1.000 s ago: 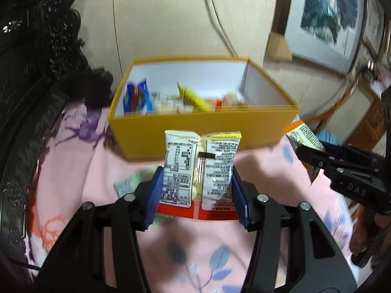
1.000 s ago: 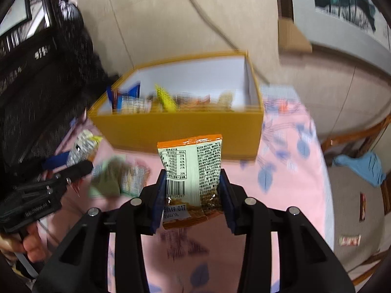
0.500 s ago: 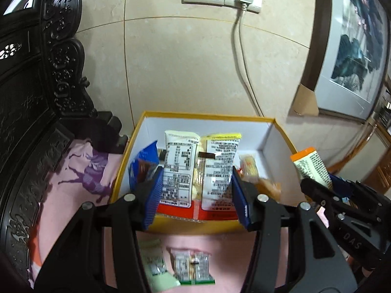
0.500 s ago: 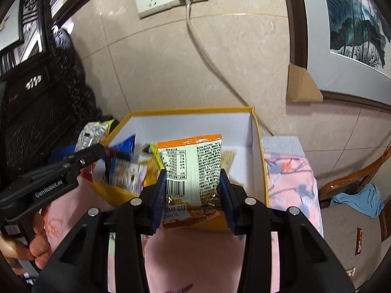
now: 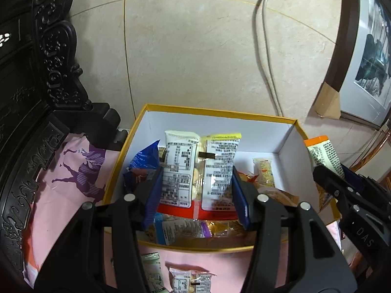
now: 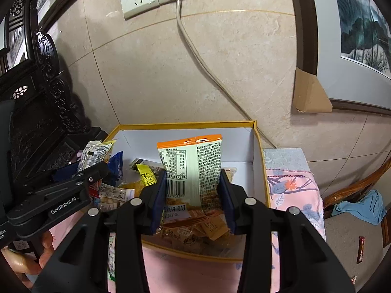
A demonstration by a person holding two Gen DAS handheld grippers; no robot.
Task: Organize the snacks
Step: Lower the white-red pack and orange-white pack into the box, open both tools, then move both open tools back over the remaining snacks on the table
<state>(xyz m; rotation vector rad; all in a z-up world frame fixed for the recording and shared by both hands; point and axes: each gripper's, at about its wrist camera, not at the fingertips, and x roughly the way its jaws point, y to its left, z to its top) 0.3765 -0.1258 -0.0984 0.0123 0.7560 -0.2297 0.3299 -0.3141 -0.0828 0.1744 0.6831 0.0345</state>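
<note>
The left gripper (image 5: 196,190) has its blue pads pressed on the sides of a white-and-yellow twin snack packet with a red bottom edge (image 5: 200,171), jaws partly closed around it. The right gripper (image 6: 193,195) pinches an orange-topped pale green snack bag (image 6: 193,168) more narrowly. Beneath and beyond both sets of jaws sits the yellow-rimmed white cardboard box (image 5: 220,113), already crowded with wrappers. Behind the left jaws, 2 small packets (image 5: 188,280) lie on the pink floral cloth (image 5: 68,195). Released together, the 2 packs could collide or slide off the heap.

L wrist: close, angled down over box (image 5: 215,111) | R wrist: same — probably slightly rightward | shared: box, wall
</note>
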